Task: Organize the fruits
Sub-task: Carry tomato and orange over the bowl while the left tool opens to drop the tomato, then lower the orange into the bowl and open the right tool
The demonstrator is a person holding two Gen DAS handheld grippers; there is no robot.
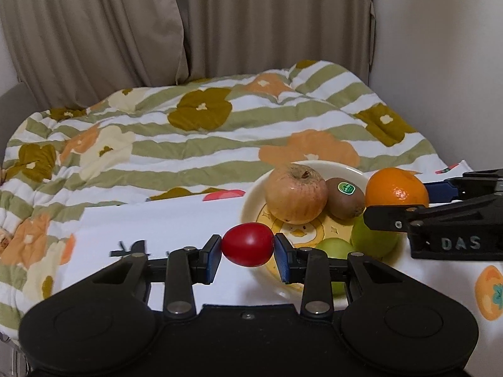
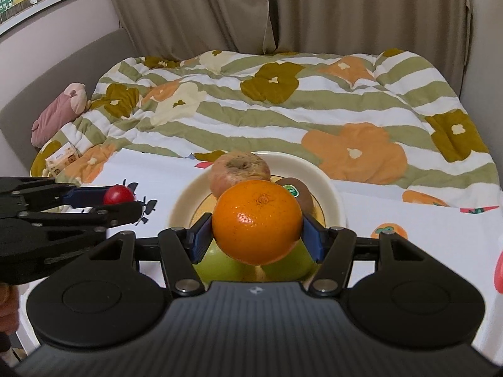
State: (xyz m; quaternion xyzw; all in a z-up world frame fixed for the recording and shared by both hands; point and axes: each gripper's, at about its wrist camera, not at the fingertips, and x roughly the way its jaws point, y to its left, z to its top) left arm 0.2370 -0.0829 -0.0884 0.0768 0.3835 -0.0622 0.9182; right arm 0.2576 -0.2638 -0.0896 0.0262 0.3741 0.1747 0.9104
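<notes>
My left gripper (image 1: 247, 249) is shut on a small red tomato (image 1: 247, 244) and holds it at the left edge of a cream plate (image 1: 251, 199). The plate holds a pale apple (image 1: 295, 193), a kiwi (image 1: 345, 198) with a green sticker and two green fruits (image 1: 371, 238). My right gripper (image 2: 256, 235) is shut on an orange (image 2: 256, 221) above the plate (image 2: 330, 188), over the green fruits (image 2: 220, 265). The right gripper also shows in the left wrist view (image 1: 399, 201) with the orange (image 1: 396, 188). The left gripper and tomato (image 2: 118, 194) show in the right wrist view.
The plate stands on a white cloth (image 1: 163, 229) printed with persimmons, laid over a flowered, striped quilt (image 1: 188, 138) on a bed. Curtains (image 1: 251, 22) hang behind. A pink plush toy (image 2: 59, 113) and a small packet (image 2: 61, 158) lie at the bed's left side.
</notes>
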